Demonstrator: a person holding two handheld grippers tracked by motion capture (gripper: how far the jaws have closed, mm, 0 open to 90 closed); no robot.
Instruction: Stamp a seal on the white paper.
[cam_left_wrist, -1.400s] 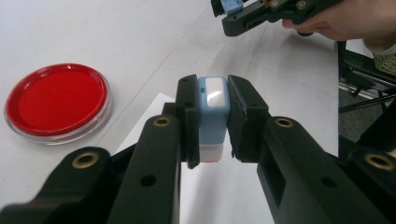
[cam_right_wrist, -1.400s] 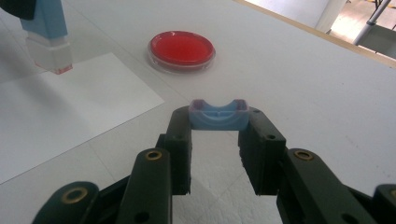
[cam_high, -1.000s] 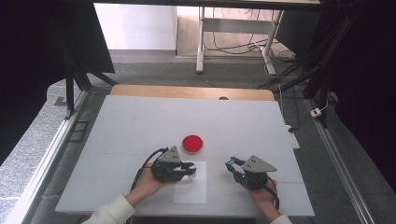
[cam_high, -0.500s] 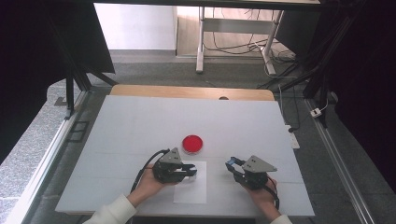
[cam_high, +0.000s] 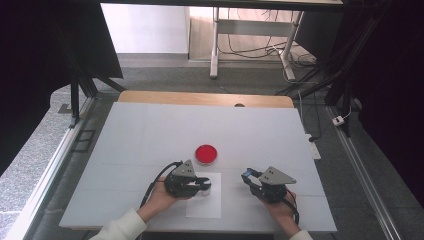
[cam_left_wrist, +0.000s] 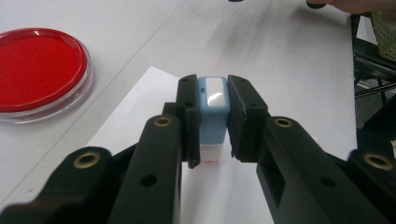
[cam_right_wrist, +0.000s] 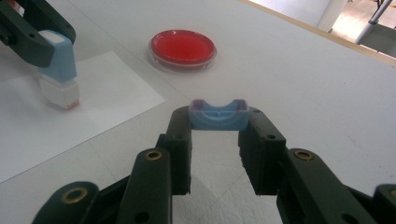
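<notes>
Jaws of the left hand-held gripper (cam_left_wrist: 212, 116) clamp and half-hide a pale blue plastic stamp (cam_left_wrist: 213, 109) on white paper (cam_left_wrist: 140, 107), while the right hand-held gripper (cam_right_wrist: 218, 122) pinches its small blue cap (cam_right_wrist: 218, 115).

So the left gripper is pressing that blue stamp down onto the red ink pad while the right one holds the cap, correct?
Not quite. The left gripper holds the blue stamp on the white sheet of paper, not on the red ink pad, which sits apart farther up the table. The right gripper view shows this best. The right gripper does hold the blue cap between its jaws.
</notes>
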